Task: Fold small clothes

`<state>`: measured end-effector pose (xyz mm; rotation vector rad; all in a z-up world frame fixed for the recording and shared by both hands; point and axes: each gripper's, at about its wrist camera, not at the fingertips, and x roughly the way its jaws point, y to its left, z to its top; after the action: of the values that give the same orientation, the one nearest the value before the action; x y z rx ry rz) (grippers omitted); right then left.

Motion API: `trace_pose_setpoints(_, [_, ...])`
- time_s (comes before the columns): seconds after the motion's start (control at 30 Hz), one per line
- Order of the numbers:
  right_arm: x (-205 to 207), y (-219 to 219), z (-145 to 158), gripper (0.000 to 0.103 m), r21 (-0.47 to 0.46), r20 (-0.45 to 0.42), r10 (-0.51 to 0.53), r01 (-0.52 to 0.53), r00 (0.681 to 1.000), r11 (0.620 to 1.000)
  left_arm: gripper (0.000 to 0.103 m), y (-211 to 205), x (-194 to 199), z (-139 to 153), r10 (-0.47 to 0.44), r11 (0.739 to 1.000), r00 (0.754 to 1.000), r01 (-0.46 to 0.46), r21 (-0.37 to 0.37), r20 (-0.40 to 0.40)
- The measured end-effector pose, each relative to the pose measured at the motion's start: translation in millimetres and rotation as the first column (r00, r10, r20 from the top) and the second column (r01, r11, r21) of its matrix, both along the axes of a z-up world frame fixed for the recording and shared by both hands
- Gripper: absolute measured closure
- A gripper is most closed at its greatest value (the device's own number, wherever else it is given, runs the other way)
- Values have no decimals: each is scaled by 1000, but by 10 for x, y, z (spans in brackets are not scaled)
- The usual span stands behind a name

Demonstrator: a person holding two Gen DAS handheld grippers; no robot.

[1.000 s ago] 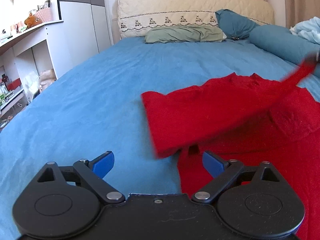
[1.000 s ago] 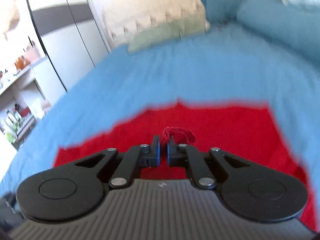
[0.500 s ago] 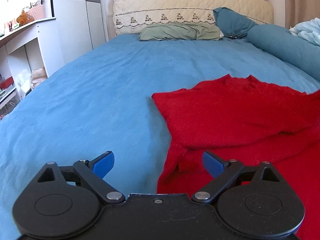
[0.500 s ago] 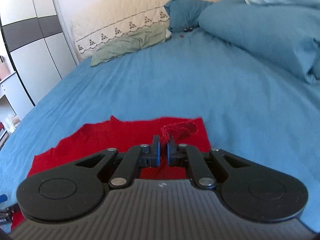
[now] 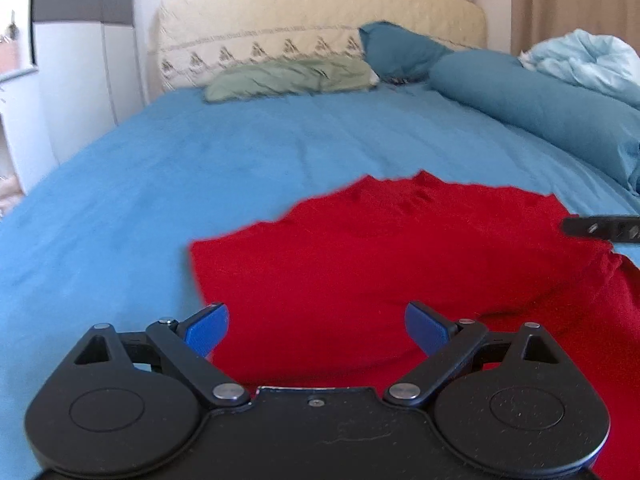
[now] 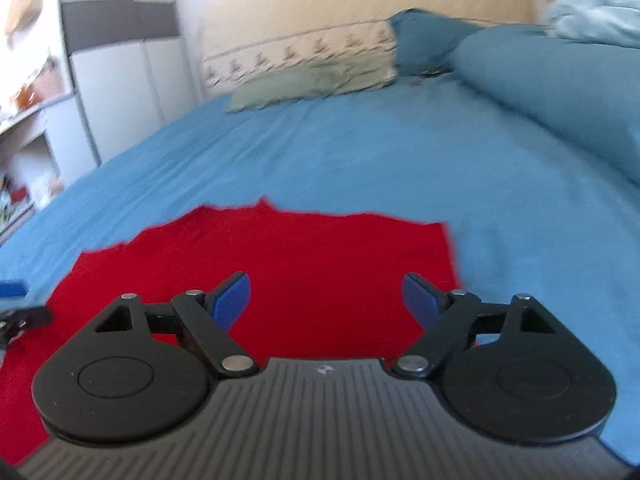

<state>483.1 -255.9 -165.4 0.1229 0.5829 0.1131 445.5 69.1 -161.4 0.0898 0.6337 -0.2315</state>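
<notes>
A red knitted garment (image 5: 380,256) lies on the blue bed sheet (image 5: 200,160), with a folded layer on top. It also shows in the right wrist view (image 6: 304,264). My left gripper (image 5: 316,326) is open and empty just above the garment's near left part. My right gripper (image 6: 326,300) is open and empty above the garment's right part. One right gripper finger (image 5: 600,229) shows at the right edge of the left wrist view. Part of the left gripper (image 6: 20,316) shows at the left edge of the right wrist view.
A green pillow (image 5: 288,78) and dark blue pillows (image 5: 520,100) lie at the headboard (image 5: 312,24). A light blue duvet (image 5: 584,60) is bunched at the right. A white wardrobe (image 5: 80,60) and shelves (image 6: 24,140) stand left of the bed.
My right gripper has opened and let go of the red garment's edge, which now lies flat. The left gripper has shifted right over the garment and stayed open.
</notes>
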Motion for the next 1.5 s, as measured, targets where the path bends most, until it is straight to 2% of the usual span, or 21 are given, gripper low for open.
trace_pose_setpoints(0.1, [121, -53, -269, 4, -24, -82, -19, 18, 996, 1000, 6, 19, 172, -214, 20, 1000, 994, -22, -14, -111])
trace_pose_setpoints(0.2, [41, -240, -317, 5, 31, -49, -28, 29, 998, 999, 6, 145, 128, -272, 8, 997, 996, -15, -78, -92])
trace_pose_setpoints(0.3, [13, -250, -277, 5, -10, -50, -16, 16, 999, 1000, 6, 134, 95, -267, -6, 999, 996, 2, -52, -83])
trace_pose_setpoints(0.43, [125, -122, -114, 2, -67, 25, -3, 5, 1000, 998, 6, 100, 24, -267, -10, 1000, 997, 9, -19, -77])
trace_pose_setpoints(0.6, [735, 17, -304, 0, -178, -64, -69, 57, 996, 982, 6, 121, 2, -274, -4, 1000, 997, 2, -18, -79])
trace_pose_setpoints(0.73, [761, -217, -400, 0, -66, -58, -143, 139, 988, 988, 5, 108, -8, -299, -3, 1000, 997, 3, -5, -73])
trace_pose_setpoints(0.83, [655, -290, -271, 0, -75, -43, -149, 145, 988, 987, 6, 88, -20, -235, 10, 1000, 997, -9, 9, -81])
trace_pose_setpoints(0.93, [264, -408, 20, 0, -32, 11, -79, 79, 997, 996, 6, 86, -215, -18, 44, 999, 998, -43, 25, -45])
trace_pose_setpoints(1.03, [-226, -524, 374, 0, -15, 35, -39, 39, 999, 999, 6, 171, -551, 305, 52, 999, 999, -53, -6, -10])
trace_pose_setpoints(1.2, [-1185, -632, 946, 0, -9, 29, 16, -16, 999, 1000, 4, 399, -1336, 910, 102, 992, 995, -100, -83, 19])
trace_pose_setpoints(1.3, [-1787, -643, 1160, 0, 11, -12, 16, -16, 1000, 1000, 0, 490, -1849, 1143, 130, 988, 991, -126, -87, 36])
trace_pose_setpoints(1.4, [-2324, -631, 1209, 0, 28, -33, 9, -8, 999, 1000, 0, 555, -2260, 1173, 154, 985, 988, -153, -77, 9])
trace_pose_setpoints(1.5, [-2788, -601, 1099, 0, -6, -60, -19, 19, 998, 1000, 0, 617, -2604, 995, 169, 982, 984, -173, -78, -52])
